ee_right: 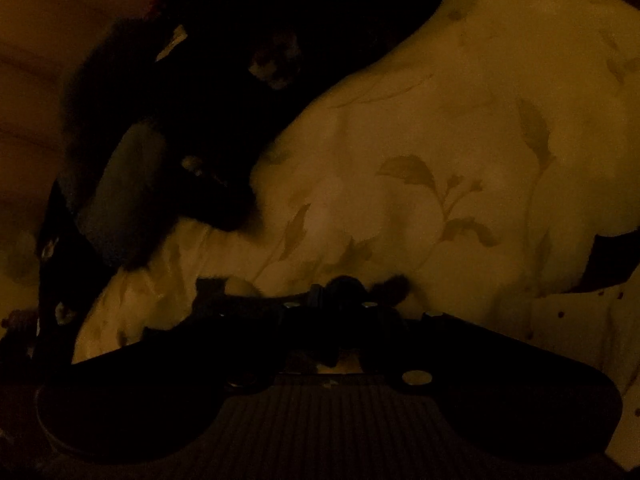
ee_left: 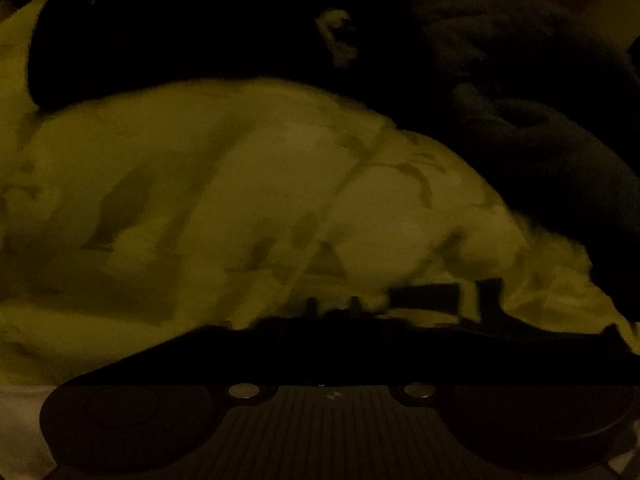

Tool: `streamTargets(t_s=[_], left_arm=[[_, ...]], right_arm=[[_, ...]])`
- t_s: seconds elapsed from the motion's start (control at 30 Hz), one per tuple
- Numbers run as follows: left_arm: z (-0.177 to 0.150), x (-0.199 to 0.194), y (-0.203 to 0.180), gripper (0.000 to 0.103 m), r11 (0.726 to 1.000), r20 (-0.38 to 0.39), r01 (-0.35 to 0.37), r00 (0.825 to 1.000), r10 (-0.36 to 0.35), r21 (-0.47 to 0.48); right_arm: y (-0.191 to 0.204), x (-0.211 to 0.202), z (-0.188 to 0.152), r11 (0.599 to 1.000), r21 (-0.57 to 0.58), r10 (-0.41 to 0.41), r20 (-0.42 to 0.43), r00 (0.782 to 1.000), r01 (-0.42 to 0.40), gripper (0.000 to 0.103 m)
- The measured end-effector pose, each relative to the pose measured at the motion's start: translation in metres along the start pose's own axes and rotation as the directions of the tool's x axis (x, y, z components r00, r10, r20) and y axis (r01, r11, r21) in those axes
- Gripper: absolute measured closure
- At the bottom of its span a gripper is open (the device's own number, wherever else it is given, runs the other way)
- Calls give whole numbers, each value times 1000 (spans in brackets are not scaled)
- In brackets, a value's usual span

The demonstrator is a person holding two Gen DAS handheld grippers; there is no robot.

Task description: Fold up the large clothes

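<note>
Pretty dark shots, so take this with some salt. Closest to you in the left wrist view, your left gripper [ee_left: 332,312] looks spread: there's no joined pair of fingers in the middle, just pale cloth showing through, and nothing sits between the jaws as far as the blur lets me see. In the right wrist view, your right gripper [ee_right: 324,296] has its fingers pressed together at the centre. There are dark fuzzy tufts [ee_right: 390,286] right at the tips, but I can't tell if they're actually pinched or just lying there.

Under both grippers is a pale sheet with a leaf print [ee_right: 460,140], rumpled, and it fills the middle of the left view too [ee_left: 200,184].

Further out, the dark garment [ee_left: 180,40] lies bunched on the sheet along its far edge, with a small pale patch [ee_left: 340,36] on it. In the right view it sits up and to the left [ee_right: 208,92]. A greyish fabric [ee_left: 520,140] is heaped just beside it on the right of the left view.
</note>
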State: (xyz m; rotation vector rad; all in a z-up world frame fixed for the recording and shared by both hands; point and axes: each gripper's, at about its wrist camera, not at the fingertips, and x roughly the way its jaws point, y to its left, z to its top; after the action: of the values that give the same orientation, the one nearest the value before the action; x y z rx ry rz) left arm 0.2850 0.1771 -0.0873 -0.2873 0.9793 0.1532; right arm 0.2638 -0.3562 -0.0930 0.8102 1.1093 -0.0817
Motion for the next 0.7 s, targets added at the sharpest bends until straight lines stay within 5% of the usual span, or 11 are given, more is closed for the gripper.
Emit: streamTargets(t_s=[0.03, 0.2, 0.33, 0.37, 0.6, 0.7], left_arm=[[3, -3, 4, 0, 1000, 3, -22, 1000, 22, -18], [5, -29, 23, 0, 995, 85, -52, 995, 59, -84], [-17, -46, 31, 0, 990, 70, -100, 992, 107, -97], [-25, -50, 32, 0, 990, 64, -104, 992, 111, -95], [-89, -81, 37, 0, 989, 49, -116, 991, 121, -88], [-107, -98, 31, 0, 993, 81, -110, 990, 114, -48]], right_arm=[[-3, 2, 1, 999, 31, -12, 2, 1000, 12, 95], [-1, 4, -2, 998, 57, -41, 15, 999, 40, 74], [13, -10, -13, 994, -10, -106, 91, 990, 107, 30], [15, -14, -16, 991, -29, -127, 111, 986, 131, 26], [15, -35, -35, 957, -193, -199, 102, 975, 216, 27], [26, -43, -55, 915, -310, -237, 104, 966, 258, 36]])
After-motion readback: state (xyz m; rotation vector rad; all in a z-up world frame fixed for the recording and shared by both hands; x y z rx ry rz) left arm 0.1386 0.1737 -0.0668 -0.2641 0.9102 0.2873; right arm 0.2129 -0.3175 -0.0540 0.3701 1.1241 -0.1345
